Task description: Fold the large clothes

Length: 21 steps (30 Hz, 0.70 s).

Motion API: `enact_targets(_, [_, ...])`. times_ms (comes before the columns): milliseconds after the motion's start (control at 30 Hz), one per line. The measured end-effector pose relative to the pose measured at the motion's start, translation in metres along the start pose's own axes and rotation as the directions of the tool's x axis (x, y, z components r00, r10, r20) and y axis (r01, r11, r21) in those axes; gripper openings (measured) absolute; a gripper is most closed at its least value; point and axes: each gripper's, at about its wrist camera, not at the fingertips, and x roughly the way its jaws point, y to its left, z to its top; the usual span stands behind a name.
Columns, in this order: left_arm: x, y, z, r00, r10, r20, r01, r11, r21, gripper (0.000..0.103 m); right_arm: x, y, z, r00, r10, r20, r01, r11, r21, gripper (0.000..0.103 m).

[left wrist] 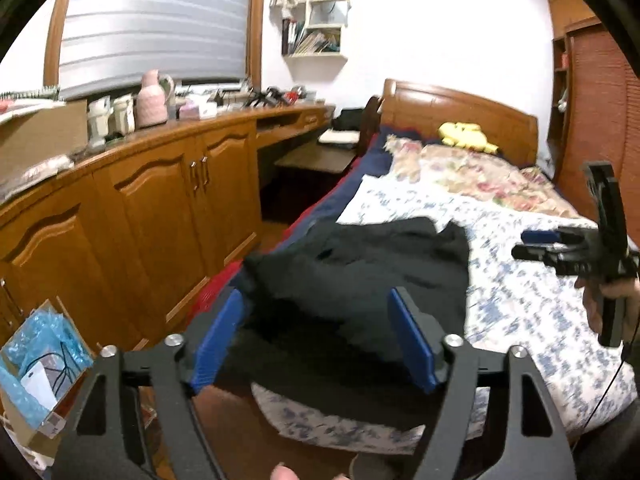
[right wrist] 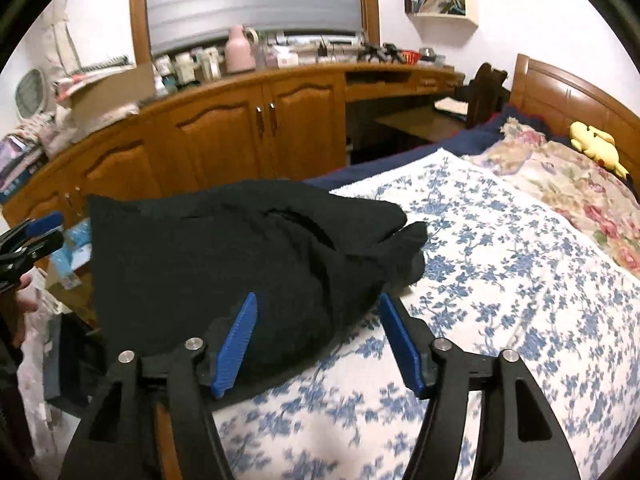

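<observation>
in the left wrist view the left hand-held gripper (left wrist: 316, 336) stands wide open with nothing gripped, low in the frame, over the black garment (left wrist: 360, 272) heaped at the centre on the bed (left wrist: 540, 300). in the right wrist view the right hand-held gripper (right wrist: 318, 340) gapes empty at lower centre, the garment spread across the centre left.

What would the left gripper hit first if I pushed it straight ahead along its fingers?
Most likely the black garment on the bed. The left gripper is open, nothing between its fingers, and the dark cloth fills the gap ahead. Depth is hard to judge through the fisheye.
</observation>
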Motion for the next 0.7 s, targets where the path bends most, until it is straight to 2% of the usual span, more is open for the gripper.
enact_targets(167, [-0.024,-0.032,0.017,0.998,-0.021,0.063,0.019,0.999,0.034,0.082,-0.046,-0.017,-0.024,0.998,-0.022,0.067,0.021,0.999,0.025,0.075])
enact_targets(300, [-0.032,-0.059,0.025,0.995,-0.052,0.086,0.047,0.997,0.062,0.084,-0.084,-0.029,-0.045,0.993,-0.047,0.111,0.042,0.998,0.047,0.079])
enact_targets(500, [-0.031,-0.102,0.025,0.991,-0.113,0.075,0.106,0.990,0.094,0.084,-0.124,-0.040,-0.077,0.983,-0.108,0.150,0.096,0.992,0.085,0.082])
enact_targets(700, [-0.023,-0.162,0.011,0.982,-0.181,0.048,0.173,0.975,0.139,0.084,-0.160,-0.045,-0.121,0.972,-0.181,0.147,0.162,0.978,0.132,0.085])
